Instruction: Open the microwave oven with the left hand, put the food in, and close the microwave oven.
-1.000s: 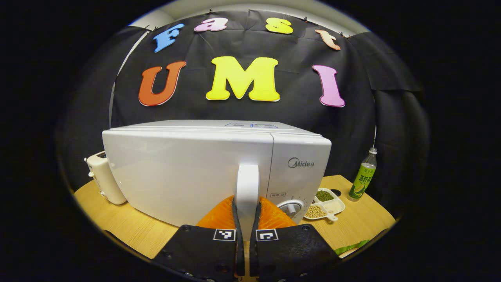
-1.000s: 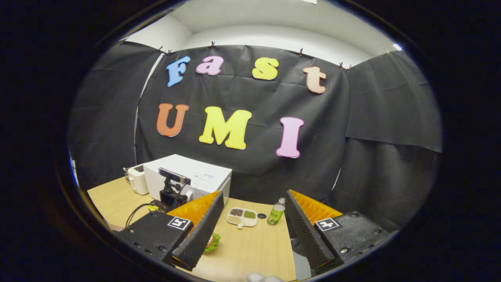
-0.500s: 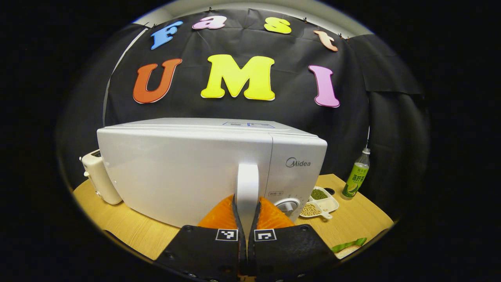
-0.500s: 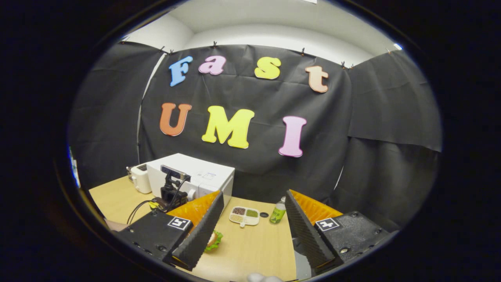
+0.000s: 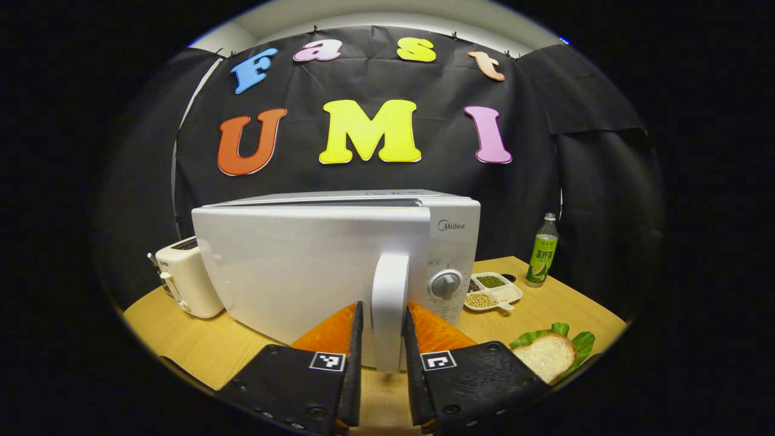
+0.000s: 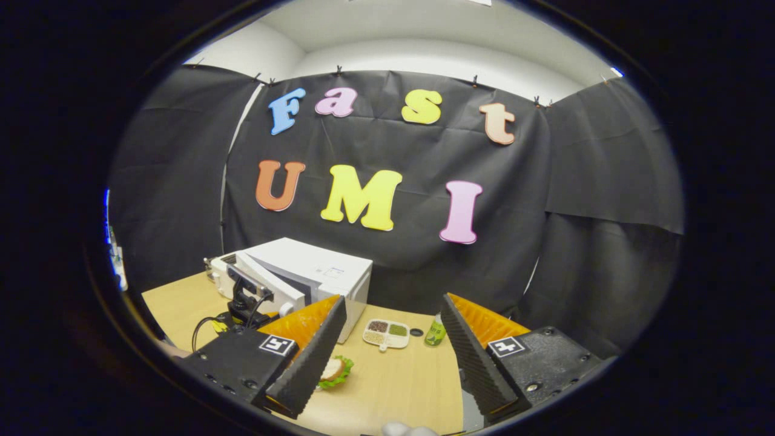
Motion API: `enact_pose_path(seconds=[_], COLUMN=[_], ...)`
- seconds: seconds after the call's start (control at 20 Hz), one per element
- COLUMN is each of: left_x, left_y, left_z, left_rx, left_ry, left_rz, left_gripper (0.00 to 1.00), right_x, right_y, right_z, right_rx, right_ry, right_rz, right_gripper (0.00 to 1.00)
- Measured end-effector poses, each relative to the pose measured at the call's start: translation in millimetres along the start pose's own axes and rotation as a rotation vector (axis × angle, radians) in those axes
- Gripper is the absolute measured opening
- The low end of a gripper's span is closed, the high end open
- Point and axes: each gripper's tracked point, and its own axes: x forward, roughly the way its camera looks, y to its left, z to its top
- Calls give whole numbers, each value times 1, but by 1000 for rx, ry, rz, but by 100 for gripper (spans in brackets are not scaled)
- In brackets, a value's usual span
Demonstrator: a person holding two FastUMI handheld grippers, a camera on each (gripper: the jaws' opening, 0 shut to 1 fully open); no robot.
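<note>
The left tongs are sitting around the white door handle of the microwave. A small gap is showing on each side, so they are not pinching it. The door is standing a little open. The right tongs are spread wide, holding nothing. The sandwich is lying on the table just below them.

1. Even overhead light is falling across my booth, leaving the white ceiling strip brightest.
2. The microwave door is giving off a soft sheen.
3. The fisheye is bending straight edges near both rims, and focus is staying sharp.
</note>
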Motion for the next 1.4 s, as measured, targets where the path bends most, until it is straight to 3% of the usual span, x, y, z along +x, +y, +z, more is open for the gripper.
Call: enact_pose_path(seconds=[0.1,0.15,0.2,0.3,0.9,1.4], left_x=[-6,-11,-13,-18,-94,-187], left_y=[11,16,21,25,72,190], left_z=[2,8,14,12,-3,-25], left_rx=[-6,-9,-10,-10,24,56], left_ry=[2,-16,-33,-21,29,74], left_rz=[29,39,47,42,56,195], left_gripper=[45,62,70,97,98,97], right_x=[-5,-7,-9,-11,-25,-48], right_y=[7,10,14,17,61,128], right_z=[1,2,4,3,-4,-11], right_rx=[-14,-20,-24,-26,12,27], right_ry=[-5,-12,-18,-19,-11,9], right_rz=[12,20,27,35,91,144], right_gripper=[97,96,96,96,96,96])
